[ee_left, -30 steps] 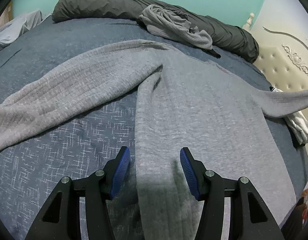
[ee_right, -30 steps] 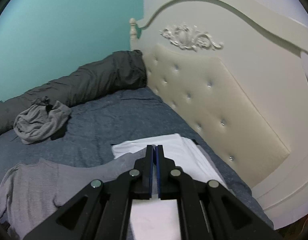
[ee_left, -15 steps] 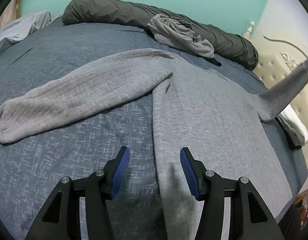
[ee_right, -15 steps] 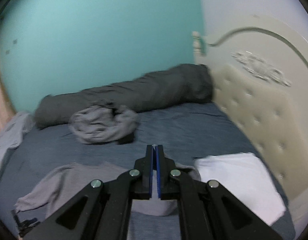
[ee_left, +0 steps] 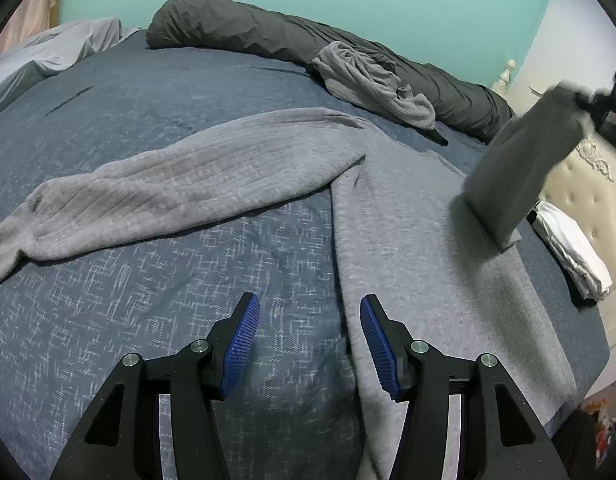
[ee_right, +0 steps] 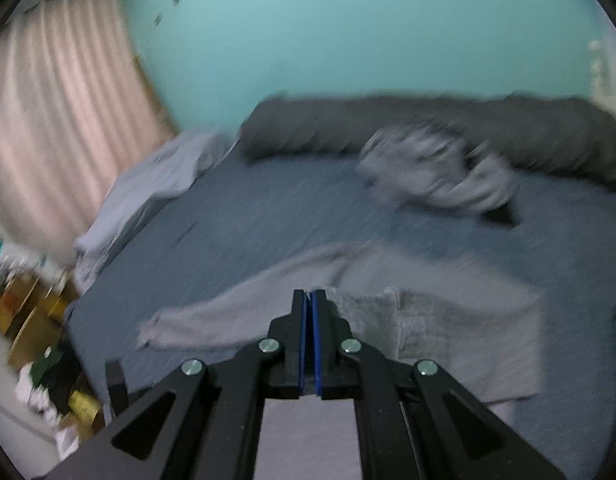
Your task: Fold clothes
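Observation:
A light grey long-sleeved knit top (ee_left: 408,232) lies flat on the blue bed cover (ee_left: 127,320). Its left sleeve (ee_left: 179,188) stretches out to the left. My left gripper (ee_left: 310,340) is open and empty, low over the bed at the top's left side edge. My right gripper (ee_right: 308,300) is shut on the right sleeve (ee_left: 520,160), holding it lifted above the top's body; it appears at the upper right of the left wrist view. In the blurred right wrist view the sleeve (ee_right: 448,332) hangs folded over the body.
A rolled dark grey duvet (ee_left: 308,44) lies along the far edge, with a crumpled grey garment (ee_left: 372,80) against it. Folded white clothes (ee_left: 572,248) sit by the cream headboard (ee_left: 580,184). A pale sheet (ee_left: 47,56) is far left. Curtains (ee_right: 55,120) and floor clutter (ee_right: 35,340) are left of the bed.
My right gripper has lifted the right sleeve off the bed and swung it left over the top's body. My left gripper has drifted left, off the top's hem.

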`<action>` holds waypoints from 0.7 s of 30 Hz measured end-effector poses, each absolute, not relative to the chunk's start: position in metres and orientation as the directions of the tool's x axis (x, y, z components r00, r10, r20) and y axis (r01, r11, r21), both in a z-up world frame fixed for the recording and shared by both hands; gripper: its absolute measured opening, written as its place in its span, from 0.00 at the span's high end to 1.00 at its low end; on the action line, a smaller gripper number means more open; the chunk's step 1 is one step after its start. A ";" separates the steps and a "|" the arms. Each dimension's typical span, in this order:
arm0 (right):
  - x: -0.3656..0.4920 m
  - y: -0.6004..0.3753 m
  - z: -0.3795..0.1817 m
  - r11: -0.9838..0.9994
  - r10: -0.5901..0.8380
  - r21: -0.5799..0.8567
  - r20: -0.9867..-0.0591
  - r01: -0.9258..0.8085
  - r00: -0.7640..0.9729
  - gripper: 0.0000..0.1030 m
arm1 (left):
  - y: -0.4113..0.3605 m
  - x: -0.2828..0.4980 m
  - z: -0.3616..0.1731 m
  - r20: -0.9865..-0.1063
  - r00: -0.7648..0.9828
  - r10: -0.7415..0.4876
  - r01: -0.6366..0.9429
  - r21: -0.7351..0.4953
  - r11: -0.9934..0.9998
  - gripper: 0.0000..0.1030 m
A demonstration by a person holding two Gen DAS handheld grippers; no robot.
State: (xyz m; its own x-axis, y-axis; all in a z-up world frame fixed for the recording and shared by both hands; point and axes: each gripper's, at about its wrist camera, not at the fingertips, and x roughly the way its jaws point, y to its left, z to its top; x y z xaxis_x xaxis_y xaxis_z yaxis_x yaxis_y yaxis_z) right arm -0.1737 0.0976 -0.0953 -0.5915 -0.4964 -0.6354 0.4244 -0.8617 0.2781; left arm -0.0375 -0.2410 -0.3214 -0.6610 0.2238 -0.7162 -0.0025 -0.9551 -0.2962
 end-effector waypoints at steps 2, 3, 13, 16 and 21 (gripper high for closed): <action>-0.171 0.065 -0.134 -0.837 -0.535 0.328 -0.658 0.438 -0.530 0.98 | -0.245 -0.035 -0.322 -0.716 -0.660 0.226 0.001 -0.302 -0.953 0.45; -0.169 0.049 -0.154 -0.828 -0.547 0.345 -0.672 0.442 -0.499 0.98 | -0.247 -0.034 -0.322 -0.717 -0.659 0.227 0.002 -0.304 -0.953 0.45; -0.155 -0.022 -0.261 -0.794 -0.585 0.431 -0.733 0.429 -0.347 0.97 | -0.264 -0.034 -0.328 -0.720 -0.650 0.241 0.024 -0.336 -0.942 0.45; -0.156 -0.018 -0.279 -0.778 -0.608 0.477 -0.734 0.408 -0.302 0.94 | -0.262 -0.036 -0.329 -0.720 -0.647 0.253 0.017 -0.345 -0.938 0.45; -0.146 0.008 -0.280 -0.778 -0.619 0.496 -0.711 0.385 -0.334 0.57 | -0.252 -0.038 -0.329 -0.724 -0.634 0.273 -0.007 -0.347 -0.938 0.45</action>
State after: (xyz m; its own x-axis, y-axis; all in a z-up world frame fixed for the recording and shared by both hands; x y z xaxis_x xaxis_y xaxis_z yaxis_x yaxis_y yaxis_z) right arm -0.1457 0.0084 -0.2796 -0.3343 -0.6188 -0.7109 0.3854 -0.7781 0.4960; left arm -0.0383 -0.2522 -0.3295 -0.6339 0.2727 -0.7237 -0.0071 -0.9378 -0.3471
